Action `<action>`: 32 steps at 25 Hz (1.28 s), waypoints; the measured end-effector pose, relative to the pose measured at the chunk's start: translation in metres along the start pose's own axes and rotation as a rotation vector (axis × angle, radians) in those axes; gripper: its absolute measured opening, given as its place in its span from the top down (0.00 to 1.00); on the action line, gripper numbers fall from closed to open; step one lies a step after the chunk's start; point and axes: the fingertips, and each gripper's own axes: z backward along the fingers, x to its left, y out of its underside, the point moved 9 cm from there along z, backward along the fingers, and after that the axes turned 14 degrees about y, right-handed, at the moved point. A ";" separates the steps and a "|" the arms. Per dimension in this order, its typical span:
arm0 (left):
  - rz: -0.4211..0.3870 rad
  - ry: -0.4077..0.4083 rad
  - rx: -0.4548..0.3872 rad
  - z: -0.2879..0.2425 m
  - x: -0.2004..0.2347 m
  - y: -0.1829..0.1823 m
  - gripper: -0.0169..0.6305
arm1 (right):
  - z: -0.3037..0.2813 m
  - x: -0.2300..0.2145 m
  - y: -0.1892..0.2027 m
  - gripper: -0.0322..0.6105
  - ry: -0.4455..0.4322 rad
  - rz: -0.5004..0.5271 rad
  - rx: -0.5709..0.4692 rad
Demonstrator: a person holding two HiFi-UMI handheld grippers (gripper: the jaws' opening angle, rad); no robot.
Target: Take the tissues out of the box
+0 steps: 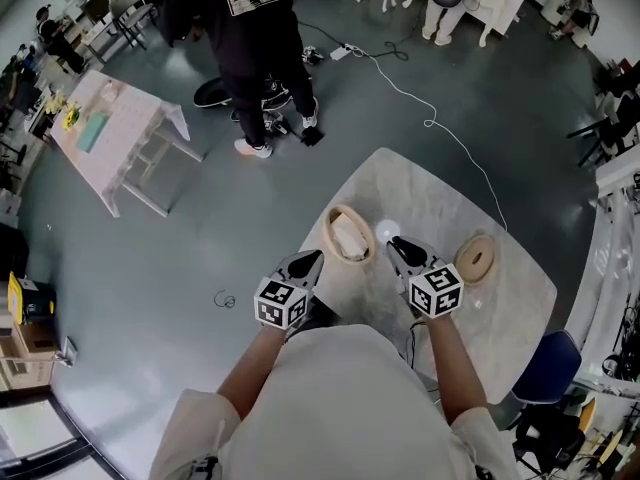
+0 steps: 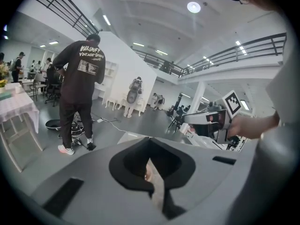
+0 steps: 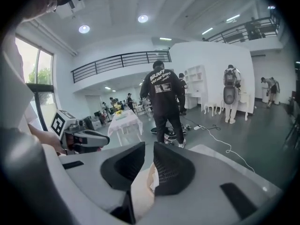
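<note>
An oval wooden tissue box (image 1: 348,234) stands on the marble table (image 1: 440,203), with pale tissue showing in its top slot. My left gripper (image 1: 312,259) hovers at the box's near left edge, its jaws closed tip to tip (image 2: 149,139). My right gripper (image 1: 395,245) hangs just right of the box with a narrow gap between its jaws (image 3: 149,147). Through that gap a strip of beige box and white tissue (image 3: 151,179) shows below. Neither gripper visibly holds anything. Each gripper appears in the other's view: the right gripper (image 2: 211,121) and the left gripper (image 3: 83,140).
A small white round object (image 1: 387,231) lies between the box and my right gripper. A round wooden piece (image 1: 476,258) sits at the table's right. A person in black (image 1: 250,28) stands beyond the table, near a white folding table (image 1: 110,133). A cable (image 1: 440,118) crosses the floor; a blue chair (image 1: 548,363) stands at right.
</note>
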 end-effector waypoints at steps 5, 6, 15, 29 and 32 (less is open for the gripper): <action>-0.037 0.023 -0.035 0.007 -0.009 -0.028 0.96 | 0.030 -0.003 -0.016 0.85 0.039 -0.001 -0.085; -0.045 0.025 -0.046 0.009 -0.011 -0.033 0.96 | 0.035 -0.003 -0.019 0.85 0.048 -0.005 -0.101; -0.108 0.041 -0.117 0.013 -0.030 -0.074 0.96 | 0.071 -0.017 -0.036 0.88 0.122 -0.082 -0.239; -0.122 0.023 -0.148 0.014 -0.022 -0.087 0.96 | 0.077 -0.017 -0.049 0.90 0.156 -0.051 -0.332; -0.120 0.020 -0.156 0.011 -0.023 -0.087 0.96 | 0.077 -0.018 -0.048 0.90 0.153 -0.043 -0.329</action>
